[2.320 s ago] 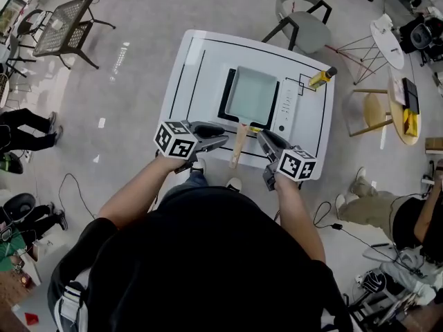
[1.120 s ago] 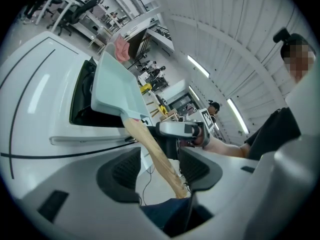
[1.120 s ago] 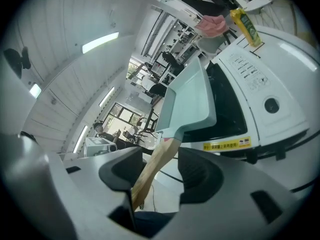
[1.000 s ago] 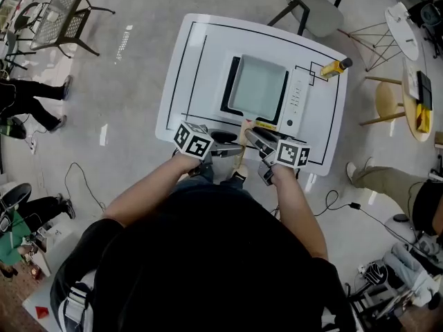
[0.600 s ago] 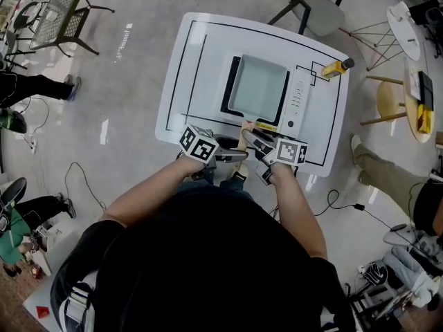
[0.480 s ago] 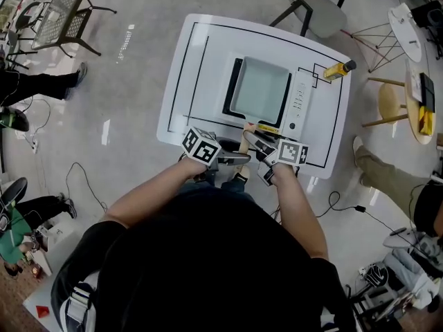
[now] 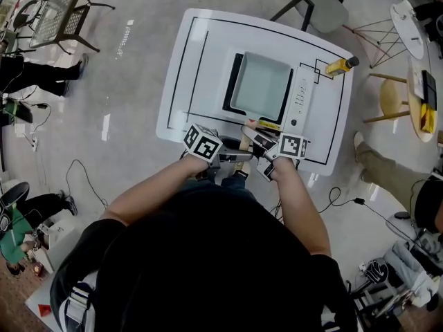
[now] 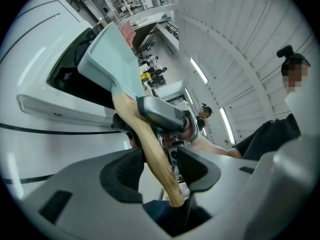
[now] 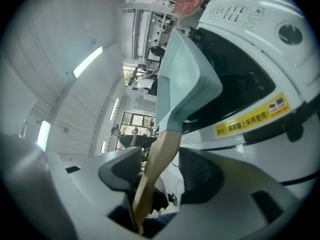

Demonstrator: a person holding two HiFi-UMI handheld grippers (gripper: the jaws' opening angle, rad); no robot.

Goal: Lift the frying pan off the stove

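Since the earliest head view, your left gripper [image 7: 239, 156] has come in from the left side of the white portable stove with the black recess [image 7: 299, 95]. Your right gripper [image 7: 250, 135] has also closed in, so both now meet at the stove's near edge.

In the head view the two grippers cover almost all of the pale wooden handle. Your own dark torso hides the floor on the near side of the stove. The underside of the pale green square frying pan [image 7: 261, 83] cannot be seen, but the pan sits in the stove's recess. In both gripper views the near end of the handle goes down behind the gripper body.

The white table with black lines [image 7: 190, 68] gives a broad bare surface to the left of the stove. Its near edge lies close behind the stove. A small yellow bottle with a dark cap [image 7: 339, 66] lies just off the stove's far right corner.

The jaws of the left gripper [image 8: 160, 166] have just been closing. The handle [image 8: 150, 149] stands between them against one pad, with a gap to the other, so they are not yet clamped. The right gripper [image 9: 160, 166] also has its jaws apart around the handle [image 9: 162, 151], which leans on one pad and is free of the other.
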